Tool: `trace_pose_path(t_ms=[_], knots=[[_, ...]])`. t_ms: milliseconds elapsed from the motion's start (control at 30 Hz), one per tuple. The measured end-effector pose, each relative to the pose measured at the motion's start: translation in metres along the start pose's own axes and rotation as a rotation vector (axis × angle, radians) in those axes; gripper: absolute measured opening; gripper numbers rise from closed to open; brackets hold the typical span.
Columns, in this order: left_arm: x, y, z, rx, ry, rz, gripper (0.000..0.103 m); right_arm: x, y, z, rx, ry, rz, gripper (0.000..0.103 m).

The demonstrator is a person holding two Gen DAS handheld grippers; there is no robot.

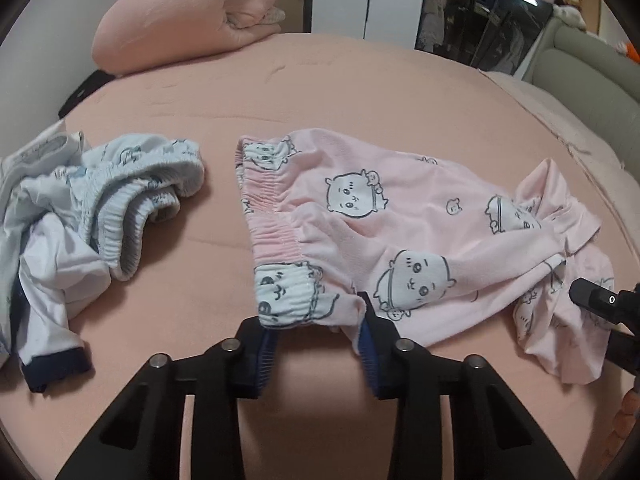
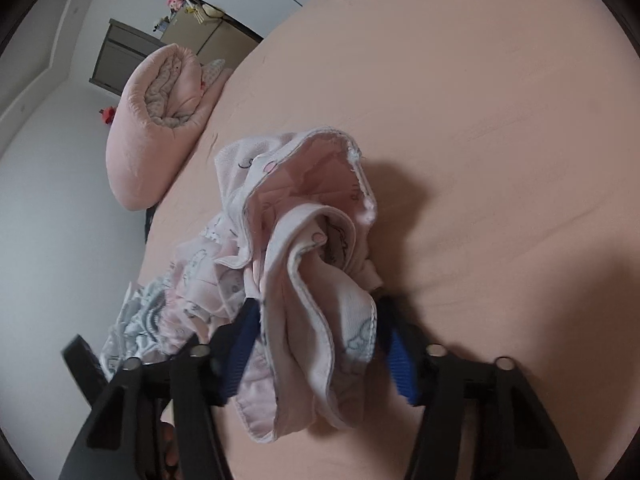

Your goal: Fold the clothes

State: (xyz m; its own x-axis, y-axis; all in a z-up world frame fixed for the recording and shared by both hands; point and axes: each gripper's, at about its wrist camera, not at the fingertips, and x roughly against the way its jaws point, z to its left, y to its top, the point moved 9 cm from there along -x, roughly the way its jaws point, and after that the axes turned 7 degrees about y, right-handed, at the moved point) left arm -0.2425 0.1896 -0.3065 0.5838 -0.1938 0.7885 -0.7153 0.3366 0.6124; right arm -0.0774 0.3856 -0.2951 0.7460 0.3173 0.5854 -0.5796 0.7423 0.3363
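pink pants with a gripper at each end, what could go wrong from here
1. The left gripper has only the edge of the pink pants' waistband between its jaws, so the fabric could slip out when lifted.
2. The right gripper surrounds a bunched wad of hem, so the fold may come out crooked.
3. The blue clothes pile lies close and could get dragged.

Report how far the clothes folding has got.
Nothing looks folded yet. In hand: the pink pants lie spread on the bed, the left tool at the waistband, the right tool around the bunched leg ends. Left: the light blue heap, still crumpled.
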Motion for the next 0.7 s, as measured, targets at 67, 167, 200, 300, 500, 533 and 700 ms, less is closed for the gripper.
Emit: trace_pose_path(t_ms=[67, 167, 200, 300, 500, 533, 700], knots=[[-0.003, 0.003, 0.000, -0.010, 0.004, -0.009, 0.025, -0.001, -0.001, -0.002, 0.006, 0.001, -0.014, 0.039], [0.000, 0.008, -0.001, -0.013, 0.019, -0.029, 0.021, -0.001, 0.003, -0.002, 0.002, -0.006, -0.026, 0.036], [-0.001, 0.010, 0.000, -0.011, 0.022, -0.030, 0.021, -0.001, 0.004, 0.000, 0.000, -0.009, -0.028, 0.032], [-0.002, 0.015, 0.004, -0.005, 0.030, -0.032, 0.020, -0.006, 0.005, 0.010, 0.013, -0.015, -0.027, 0.019], [0.003, 0.017, 0.015, 0.029, 0.084, -0.037, 0.020, 0.011, 0.006, 0.039, 0.269, -0.196, -0.061, 0.010], [0.006, 0.016, 0.021, 0.041, 0.093, -0.032, 0.020, 0.016, 0.006, 0.040, 0.304, -0.235, -0.067, 0.010], [0.032, 0.007, 0.040, 0.121, 0.050, -0.019, 0.015, 0.043, 0.007, 0.029, 0.410, -0.405, -0.078, 0.008]])
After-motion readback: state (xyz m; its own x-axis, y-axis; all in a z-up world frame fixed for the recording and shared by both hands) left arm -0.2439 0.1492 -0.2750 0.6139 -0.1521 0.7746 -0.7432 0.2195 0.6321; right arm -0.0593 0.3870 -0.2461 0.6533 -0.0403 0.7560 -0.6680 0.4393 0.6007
